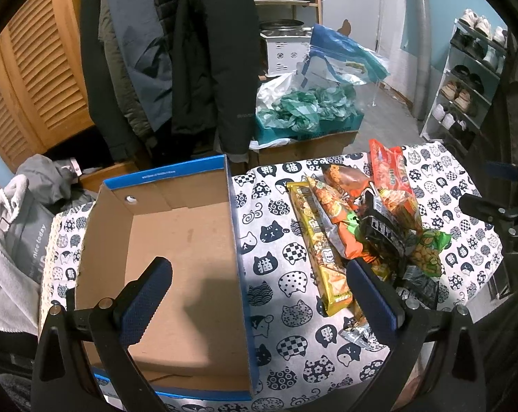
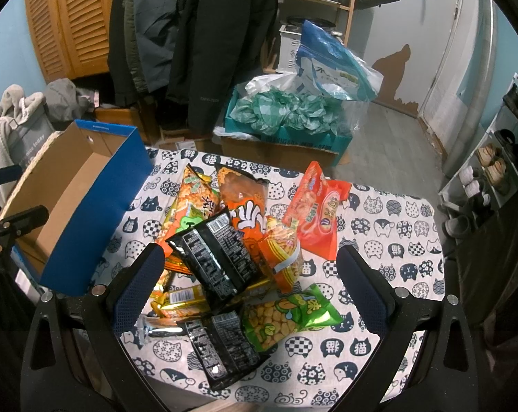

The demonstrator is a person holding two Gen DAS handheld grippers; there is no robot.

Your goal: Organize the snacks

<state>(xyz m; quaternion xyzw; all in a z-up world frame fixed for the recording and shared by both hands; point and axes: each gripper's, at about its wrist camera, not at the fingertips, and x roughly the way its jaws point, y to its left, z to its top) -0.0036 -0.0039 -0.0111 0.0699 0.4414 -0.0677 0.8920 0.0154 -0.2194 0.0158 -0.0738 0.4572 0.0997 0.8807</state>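
Observation:
An empty blue-edged cardboard box [image 1: 176, 240] [image 2: 97, 202] sits on the left of a table with a cat-print cloth [image 1: 286, 288] [image 2: 379, 240]. Right of it lies a heap of snack packets: a long yellow one [image 1: 322, 250], orange ones [image 2: 245, 202], a red one [image 2: 317, 209] [image 1: 389, 168], two black ones [image 2: 218, 261] [image 2: 221, 350] and a green peanut bag [image 2: 286, 319] [image 1: 430, 250]. My left gripper [image 1: 259, 274] hovers open over the box's right wall. Above the heap, my right gripper [image 2: 248, 267] is open too, holding nothing.
Dark coats [image 1: 176, 51] hang behind the table by louvred wooden doors [image 1: 36, 79]. A carton of green tissue and plastic bags [image 2: 293, 110] stands on the floor beyond. A shoe rack [image 1: 464, 82] is at the right, a grey bag with clothes [image 1: 19, 233] at the left.

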